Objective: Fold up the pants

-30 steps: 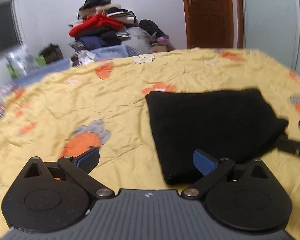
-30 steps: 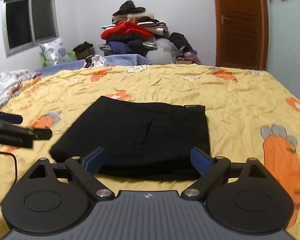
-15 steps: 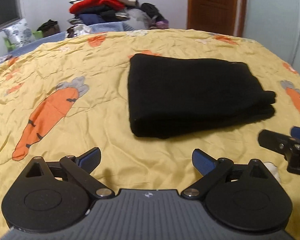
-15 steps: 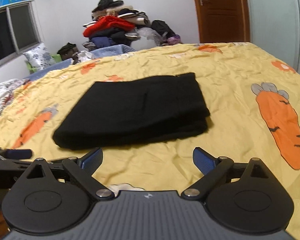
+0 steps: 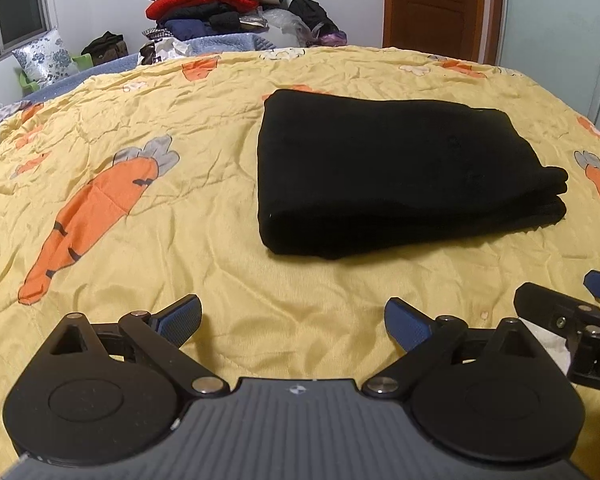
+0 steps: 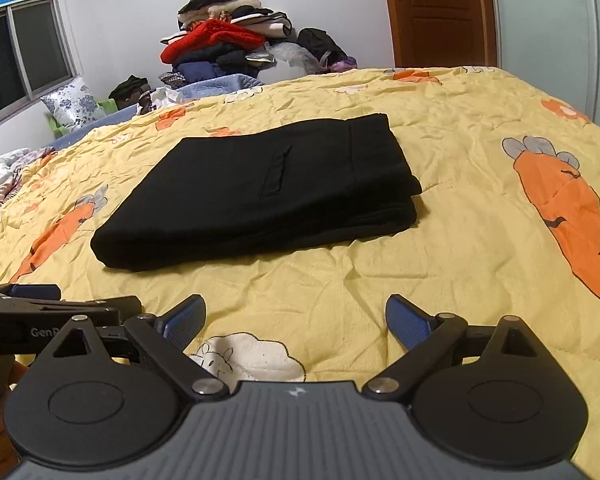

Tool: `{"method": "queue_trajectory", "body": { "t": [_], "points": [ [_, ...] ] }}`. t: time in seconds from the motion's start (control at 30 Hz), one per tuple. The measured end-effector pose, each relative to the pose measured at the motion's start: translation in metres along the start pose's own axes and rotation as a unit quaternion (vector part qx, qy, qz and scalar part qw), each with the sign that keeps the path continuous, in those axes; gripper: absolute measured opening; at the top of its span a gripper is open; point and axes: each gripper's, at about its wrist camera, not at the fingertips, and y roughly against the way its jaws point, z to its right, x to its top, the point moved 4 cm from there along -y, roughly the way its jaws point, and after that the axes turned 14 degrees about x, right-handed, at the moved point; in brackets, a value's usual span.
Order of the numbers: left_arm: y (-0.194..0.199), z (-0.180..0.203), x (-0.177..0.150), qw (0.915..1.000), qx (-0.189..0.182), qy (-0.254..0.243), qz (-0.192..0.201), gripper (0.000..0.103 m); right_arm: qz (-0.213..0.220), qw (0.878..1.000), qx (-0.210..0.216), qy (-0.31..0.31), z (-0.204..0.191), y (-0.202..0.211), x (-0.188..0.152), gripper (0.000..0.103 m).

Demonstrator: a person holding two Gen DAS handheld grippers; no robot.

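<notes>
You have drawn both grippers back; the left gripper and right gripper gape empty, pants folded at twelve o'clock.

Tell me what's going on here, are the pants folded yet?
Looks done. The black pants lie folded in a stacked rectangle on the yellow carrot-print bedspread. A person holds both grippers side by side, short of the near edge of the pants. The left gripper and the right gripper are both open, holding nothing and not touching the pants. A pile of clothes sits beyond the bed by the wall.
</notes>
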Motion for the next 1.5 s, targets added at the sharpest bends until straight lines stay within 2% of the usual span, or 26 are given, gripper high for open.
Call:
{"method": "queue_trajectory", "body": {
  "t": [1.13,1.33,1.4,1.5],
  "points": [
    [-0.009,-0.002,-0.004,0.9996,-0.011,0.019,-0.016,0.103,-0.003,1.0,0.01,0.02,-0.002,-0.006,-0.003,0.097],
    [-0.009,-0.002,-0.008,0.9994,-0.012,0.029,0.012,0.103,0.005,0.999,0.002,0.04,0.001,-0.01,-0.007,0.098],
    [-0.008,-0.003,-0.012,0.999,-0.012,0.035,0.024,0.103,0.001,0.999,0.007,0.041,0.001,-0.013,-0.007,0.103],
    [-0.007,-0.002,-0.012,0.9989,-0.01,0.037,0.026,0.103,-0.004,0.999,0.002,0.048,0.0,-0.015,-0.008,0.103]
  ]
}}
